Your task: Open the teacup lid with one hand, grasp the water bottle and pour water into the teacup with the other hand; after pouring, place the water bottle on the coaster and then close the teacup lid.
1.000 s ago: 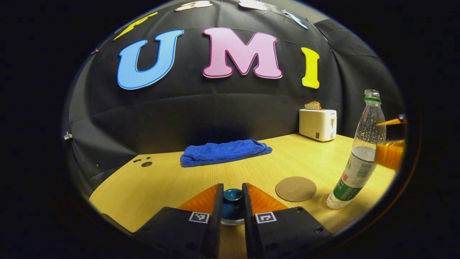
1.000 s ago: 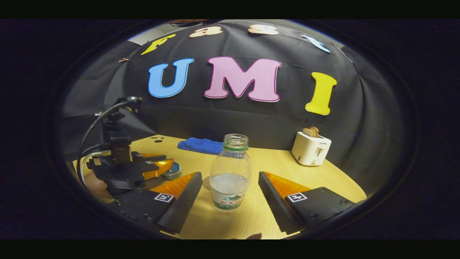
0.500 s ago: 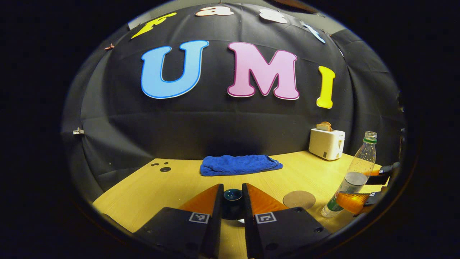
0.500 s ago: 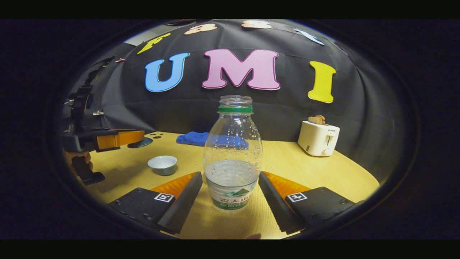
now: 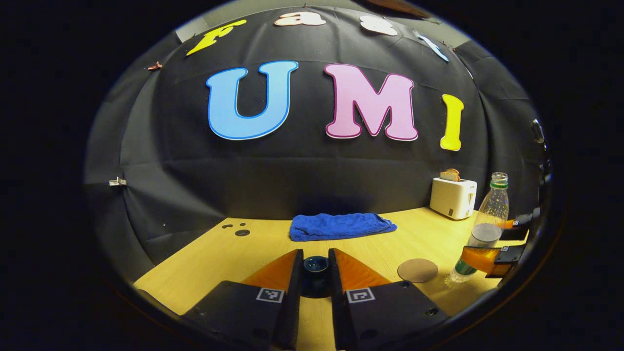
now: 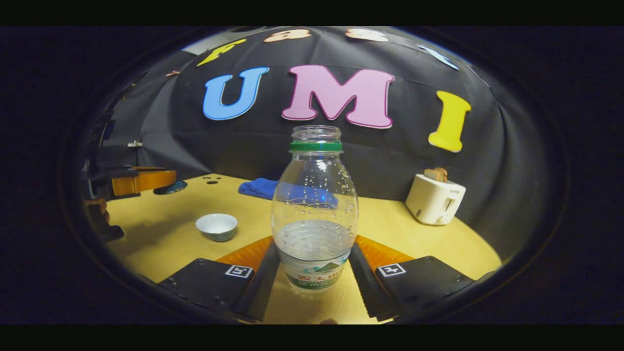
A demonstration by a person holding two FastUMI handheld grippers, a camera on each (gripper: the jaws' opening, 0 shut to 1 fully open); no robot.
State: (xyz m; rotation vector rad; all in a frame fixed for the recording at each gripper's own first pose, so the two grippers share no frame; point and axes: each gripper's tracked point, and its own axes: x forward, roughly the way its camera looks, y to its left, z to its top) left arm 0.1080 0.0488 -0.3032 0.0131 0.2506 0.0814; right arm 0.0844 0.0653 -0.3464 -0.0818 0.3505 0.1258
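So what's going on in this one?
A person works a tool in each hand at a wooden table. The left tool is shut on the dark blue teacup lid and holds it away from the open white teacup. The right tool has its fingers against both sides of the uncapped water bottle, which stands upright near the round coaster. No pouring is under way.

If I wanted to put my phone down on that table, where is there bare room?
The widest bare stretch of table lies between the water bottle and the toaster. Another lies between the blue towel and the coaster. It is crowded around the teacup, where the left gripper holds the lid above.
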